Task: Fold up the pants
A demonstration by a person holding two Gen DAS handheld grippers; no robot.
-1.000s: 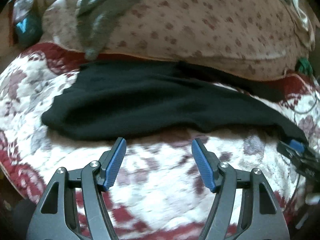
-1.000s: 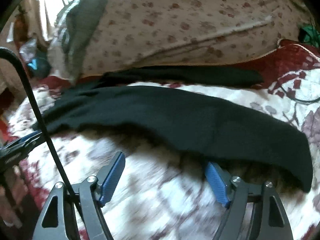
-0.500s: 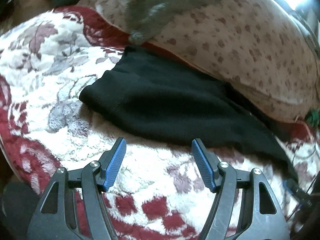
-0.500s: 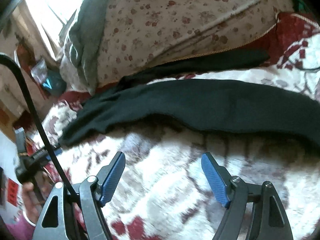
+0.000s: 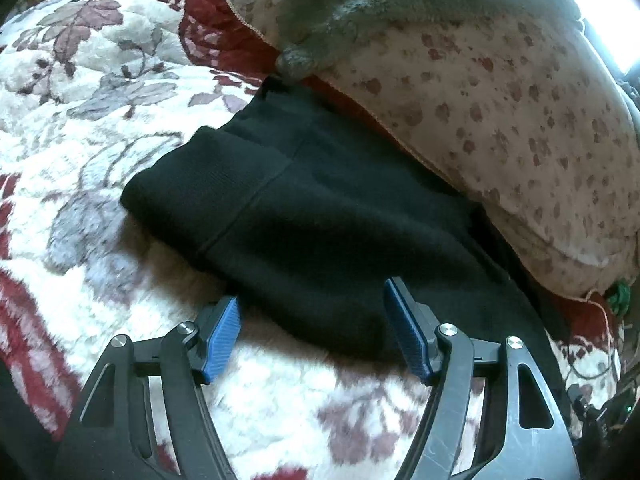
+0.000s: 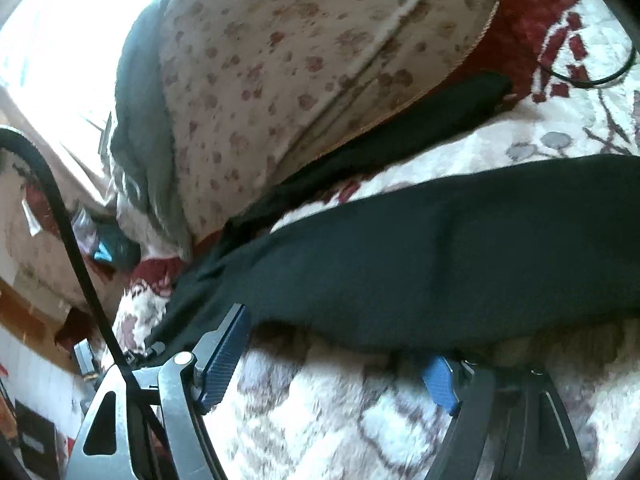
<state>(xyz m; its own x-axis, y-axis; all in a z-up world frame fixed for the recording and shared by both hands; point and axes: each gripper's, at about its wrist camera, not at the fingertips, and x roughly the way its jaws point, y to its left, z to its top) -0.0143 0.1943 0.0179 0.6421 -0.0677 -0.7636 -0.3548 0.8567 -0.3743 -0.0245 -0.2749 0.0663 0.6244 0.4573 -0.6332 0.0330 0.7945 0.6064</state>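
Black pants [image 5: 320,216] lie flat on a red and white floral blanket [image 5: 100,100]. In the left wrist view I see the waistband end at the left. My left gripper [image 5: 312,320] is open, and the near edge of the pants lies between its blue pads. In the right wrist view the pants [image 6: 440,256] stretch across the frame, one leg at the right and the other leg [image 6: 400,132] further back. My right gripper [image 6: 340,344] is open at the near edge of the cloth, whose hem covers the tip of the right finger.
A large spotted beige pillow [image 5: 500,100] lies just behind the pants, with a grey garment [image 5: 380,4] on top. A black cable [image 6: 592,76] lies on the blanket at the far right. My own black cable [image 6: 72,232] crosses the left side.
Both grippers have moved forward to the near edge of the pants. The left one has swung towards the waistband end. Both stay open.
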